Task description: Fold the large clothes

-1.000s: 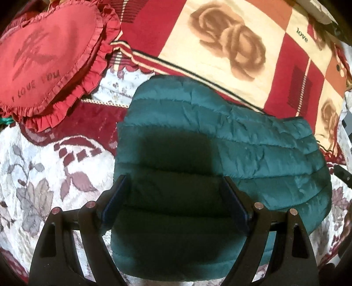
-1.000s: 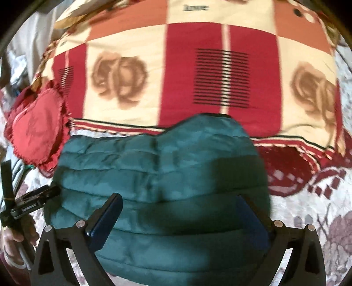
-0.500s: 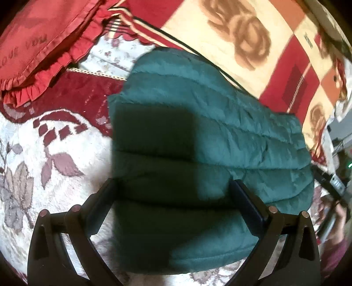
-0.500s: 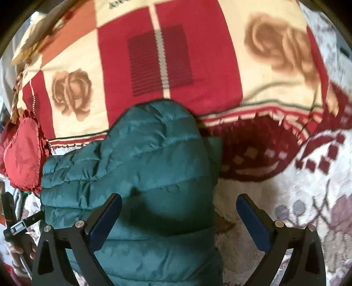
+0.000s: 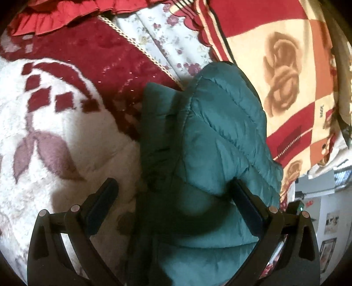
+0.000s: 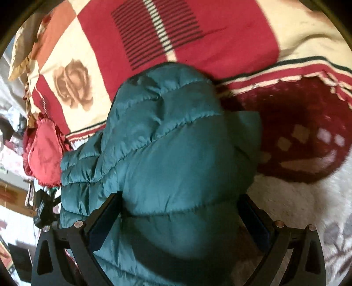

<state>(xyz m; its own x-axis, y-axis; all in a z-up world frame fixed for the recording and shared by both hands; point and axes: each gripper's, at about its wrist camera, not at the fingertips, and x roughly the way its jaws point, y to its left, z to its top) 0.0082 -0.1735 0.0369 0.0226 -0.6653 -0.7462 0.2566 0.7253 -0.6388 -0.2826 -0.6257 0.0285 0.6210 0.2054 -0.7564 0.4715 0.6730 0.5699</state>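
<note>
One teal quilted jacket point(image 5: 220, 140) lies bunched and folded over on the bed, resting on one white-and-maroon fleece blanket point(image 5: 55, 136) beside one red-and-cream rose-patterned blanket point(image 6: 198, 33). Two grippers are in view: the left gripper point(image 5: 173, 193) and the right gripper point(image 6: 180, 209), each with both fingers spread wide, straddling the jacket's padding without pinching it. One red ruffled cushion point(image 6: 41, 158) sits just beside the jacket's far edge.

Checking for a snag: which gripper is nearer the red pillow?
Left. The pillow lies ahead-left of the left gripper; from the right gripper it sits beyond the jacket.
</note>
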